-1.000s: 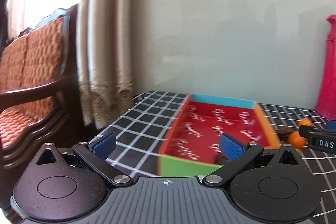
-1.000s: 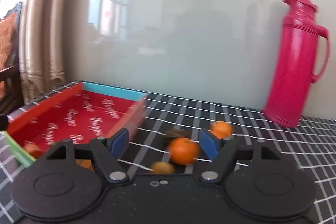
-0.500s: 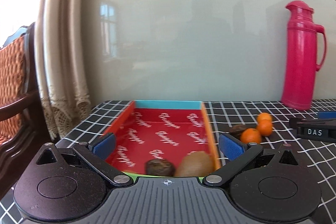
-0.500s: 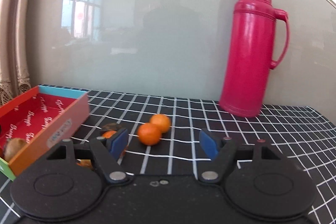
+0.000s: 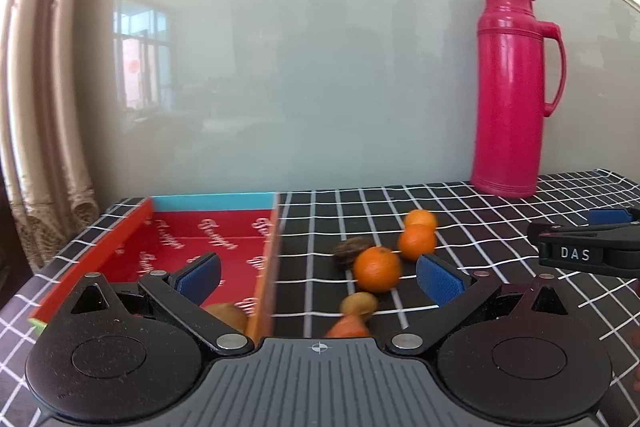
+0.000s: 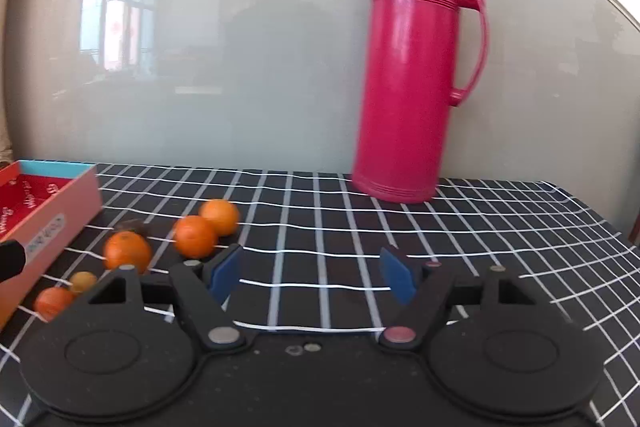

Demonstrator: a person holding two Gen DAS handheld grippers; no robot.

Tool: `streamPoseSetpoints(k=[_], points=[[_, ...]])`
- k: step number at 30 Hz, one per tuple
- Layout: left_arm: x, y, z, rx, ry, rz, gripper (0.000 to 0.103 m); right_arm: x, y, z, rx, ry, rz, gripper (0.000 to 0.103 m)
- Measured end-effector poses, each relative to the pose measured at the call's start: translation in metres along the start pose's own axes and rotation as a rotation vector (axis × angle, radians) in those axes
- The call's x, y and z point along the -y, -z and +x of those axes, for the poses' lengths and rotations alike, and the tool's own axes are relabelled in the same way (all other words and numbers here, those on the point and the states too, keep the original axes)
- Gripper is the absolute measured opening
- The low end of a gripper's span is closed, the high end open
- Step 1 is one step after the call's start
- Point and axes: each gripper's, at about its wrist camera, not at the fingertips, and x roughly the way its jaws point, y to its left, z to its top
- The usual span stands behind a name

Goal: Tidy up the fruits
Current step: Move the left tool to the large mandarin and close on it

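Nearest us, our left gripper [image 5: 318, 277] stands with its jaws apart and nothing between the pads, hovering over the table [image 5: 500, 227] beside the right wall of the red tray [image 5: 208, 227]. Just beyond its blue pads lie the loose fruits: a small yellowish fruit [image 5: 359, 303] closest, an orange [image 5: 377, 269] just behind it, then a dark brown fruit [image 5: 352, 251] and two more oranges [image 5: 416, 243] touching each other farther back. A brown fruit [image 5: 228, 313] rests inside the tray at its near right corner. Our right gripper [image 6: 314, 273] is also spread wide and empty, over bare checkered cloth, with the fruits well off to its left. At the far edge a pink thermos [image 6: 412, 75] stands upright against the wall.
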Motion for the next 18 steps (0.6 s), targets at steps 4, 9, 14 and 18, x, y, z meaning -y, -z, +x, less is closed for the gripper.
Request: streamPoseSetpoints(k=[4, 9, 14, 18], points=[[0.014, -0.001, 0.014, -0.022, 0.016, -0.011, 0.102, 0.017, 0.000, 0.004, -0.003, 0.029, 0.020, 0.074], [0.031, -0.003, 0.034, -0.054, 0.024, 0.001, 0.102, 0.033, 0.000, 0.013, -0.014, 0.056, 0.049, 0.074], [0.045, -0.002, 0.052, -0.087, 0.037, 0.012, 0.092, 0.046, -0.002, 0.022, -0.023, 0.082, 0.070, 0.074], [0.050, -0.004, 0.067, -0.110, 0.032, 0.014, 0.091, 0.057, -0.003, 0.027, -0.028, 0.102, 0.095, 0.074]])
